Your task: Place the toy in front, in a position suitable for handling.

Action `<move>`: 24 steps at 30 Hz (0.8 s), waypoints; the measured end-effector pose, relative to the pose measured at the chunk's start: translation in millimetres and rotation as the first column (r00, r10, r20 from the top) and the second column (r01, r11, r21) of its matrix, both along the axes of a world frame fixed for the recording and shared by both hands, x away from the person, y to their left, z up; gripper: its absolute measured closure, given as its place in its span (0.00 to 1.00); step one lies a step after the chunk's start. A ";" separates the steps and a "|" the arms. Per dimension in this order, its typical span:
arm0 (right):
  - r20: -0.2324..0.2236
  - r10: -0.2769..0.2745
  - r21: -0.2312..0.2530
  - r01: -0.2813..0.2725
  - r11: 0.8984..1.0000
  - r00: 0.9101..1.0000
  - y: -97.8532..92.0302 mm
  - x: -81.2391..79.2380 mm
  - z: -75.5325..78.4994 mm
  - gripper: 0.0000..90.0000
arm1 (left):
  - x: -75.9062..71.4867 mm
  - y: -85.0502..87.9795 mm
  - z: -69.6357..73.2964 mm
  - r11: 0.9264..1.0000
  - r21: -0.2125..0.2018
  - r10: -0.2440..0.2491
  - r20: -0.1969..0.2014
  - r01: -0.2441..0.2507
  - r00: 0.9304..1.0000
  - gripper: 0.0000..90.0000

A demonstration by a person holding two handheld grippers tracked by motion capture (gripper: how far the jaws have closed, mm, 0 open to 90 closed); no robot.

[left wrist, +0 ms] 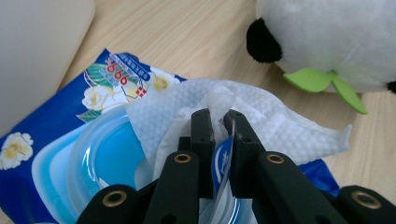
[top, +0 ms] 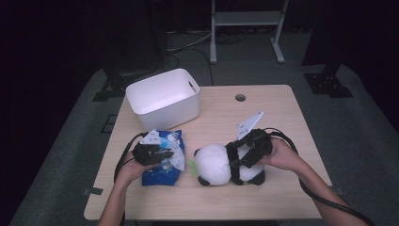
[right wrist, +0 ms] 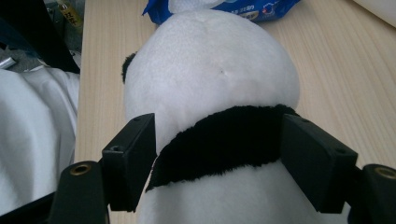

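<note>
Two grips: your left gripper (left wrist: 219, 122) pinches a wet wipe (left wrist: 261, 112), your right gripper (right wrist: 219, 163) clamps the toy panda (right wrist: 210, 79).
The wipe sticks out of the blue wipe pack (top: 162, 174), just left of the panda; the white bin (top: 164, 101) sits behind it.

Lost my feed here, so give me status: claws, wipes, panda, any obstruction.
Left claw shut on wet wipe at blue pack. Right claw clamped around plush panda at its black band. White bin behind, apart. Nothing blocking.
</note>
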State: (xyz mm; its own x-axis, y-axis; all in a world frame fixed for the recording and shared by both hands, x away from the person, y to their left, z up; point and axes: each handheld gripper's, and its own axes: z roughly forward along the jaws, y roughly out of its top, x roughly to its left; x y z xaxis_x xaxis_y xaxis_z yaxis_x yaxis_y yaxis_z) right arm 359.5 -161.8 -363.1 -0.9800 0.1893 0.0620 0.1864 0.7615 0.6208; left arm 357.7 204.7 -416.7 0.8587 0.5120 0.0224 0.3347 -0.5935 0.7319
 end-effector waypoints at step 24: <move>-0.006 -0.002 0.029 0.002 1.000 1.000 -3.0 -0.1 -0.4 0.29 | -4.3 2.8 29.7 0.998 -0.056 -0.018 0.029 0.020 0.999 0.93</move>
